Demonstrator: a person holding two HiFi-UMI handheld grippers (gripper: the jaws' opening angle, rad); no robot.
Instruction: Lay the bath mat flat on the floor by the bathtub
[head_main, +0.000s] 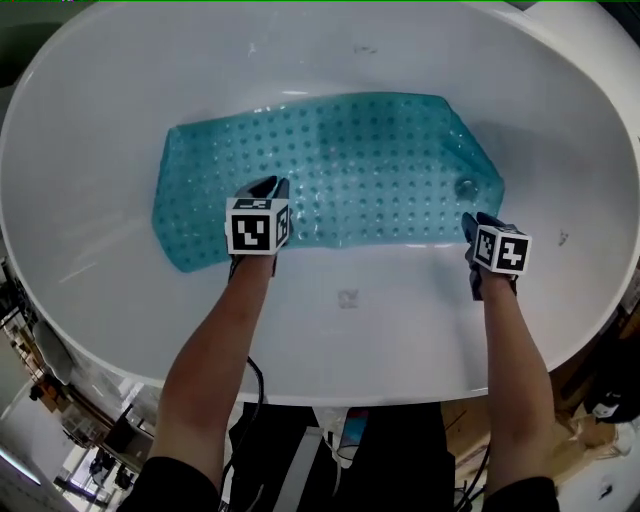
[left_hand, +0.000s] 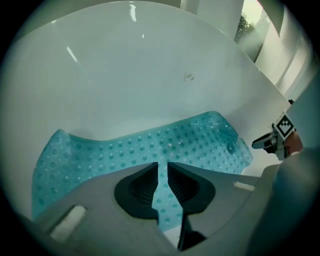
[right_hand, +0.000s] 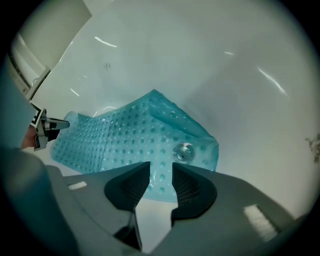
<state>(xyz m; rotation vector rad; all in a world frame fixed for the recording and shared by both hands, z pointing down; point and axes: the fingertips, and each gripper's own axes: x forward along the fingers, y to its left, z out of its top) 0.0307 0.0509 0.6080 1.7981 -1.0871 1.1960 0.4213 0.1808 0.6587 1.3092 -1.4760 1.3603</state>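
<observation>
The teal, nub-covered rubber bath mat (head_main: 340, 170) isn't on the floor yet. It's lying inside the white oval bathtub (head_main: 350, 335), its right end ruckled up the tub wall.

Left gripper (left_hand: 161, 165): fingers only a narrow slit apart. The mat's near edge shows through the slit, and the pads aren't biting on it as far as I can see.

Right gripper (right_hand: 161, 166): fingers spread wider over the mat's near right corner, nothing pinched. A shiny round stud (right_hand: 184, 151) sits just beyond the fingertips.

To lift it out well, imo: get each pair of fingers properly over the near edge, one pad under & one on top, before squeezing. A rubber sheet like this will prob. cling to the tub, so peel it up from that edge — no yanking. Keep the two pinches well apart & level w/ each other, so it hangs w/o folding & goes down flat beside the tub.
</observation>
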